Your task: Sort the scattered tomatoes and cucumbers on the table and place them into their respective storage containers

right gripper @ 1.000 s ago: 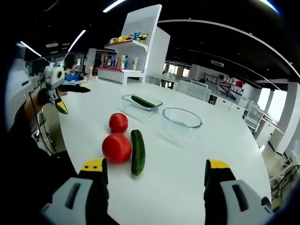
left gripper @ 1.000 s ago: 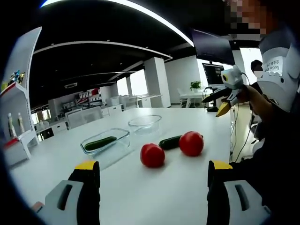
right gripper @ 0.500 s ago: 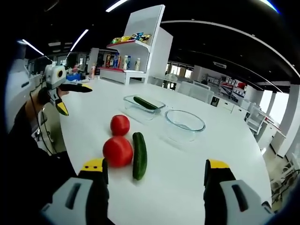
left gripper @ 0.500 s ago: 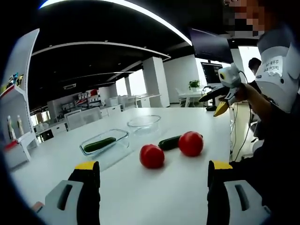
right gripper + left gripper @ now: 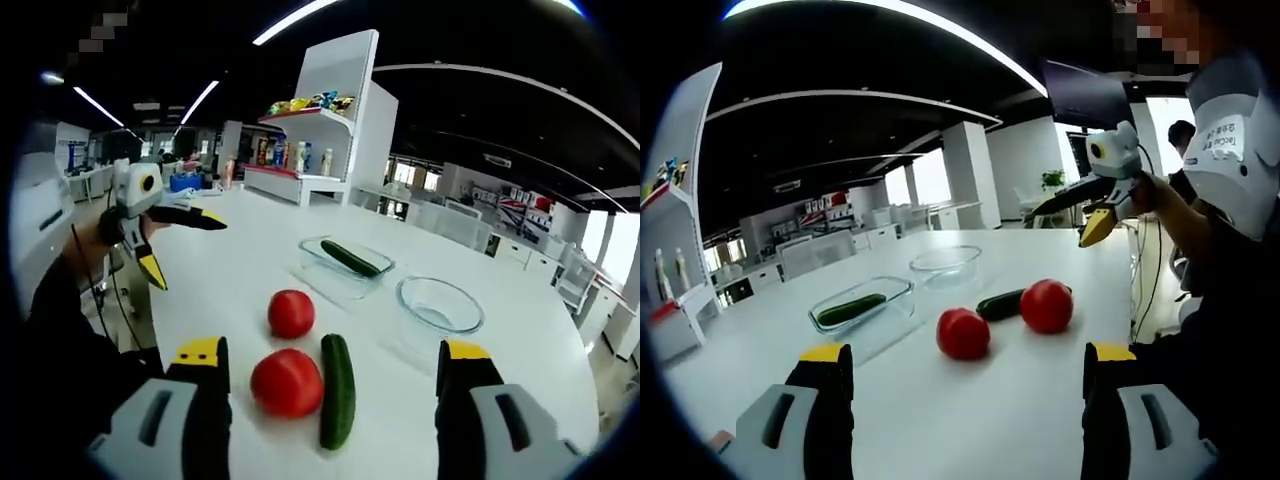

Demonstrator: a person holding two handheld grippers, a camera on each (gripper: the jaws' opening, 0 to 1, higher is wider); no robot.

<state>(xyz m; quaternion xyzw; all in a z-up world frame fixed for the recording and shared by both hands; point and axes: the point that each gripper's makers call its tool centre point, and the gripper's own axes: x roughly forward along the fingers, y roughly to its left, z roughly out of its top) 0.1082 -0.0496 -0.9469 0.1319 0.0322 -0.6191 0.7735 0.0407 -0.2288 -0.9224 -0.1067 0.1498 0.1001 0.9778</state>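
Two red tomatoes lie on the white table: one nearer me in the left gripper view, the other touching a loose dark cucumber. A rectangular glass container holds another cucumber; beside it stands a round glass bowl with nothing in it. My left gripper stands open short of the tomatoes. The right gripper hangs open in the air at right. In the right gripper view, the near tomato, far tomato and cucumber lie ahead of my open right gripper; the left gripper is open at left.
A white shelf unit with bottles and packets stands beyond the table. The glass container and bowl sit further back on the table. A person's arm and body fill the right of the left gripper view. Desks and chairs lie beyond.
The right gripper has moved forward and lower toward the tomatoes and cucumber; its view now shows them closer. In the left gripper view it has swung left. The left gripper stays put.
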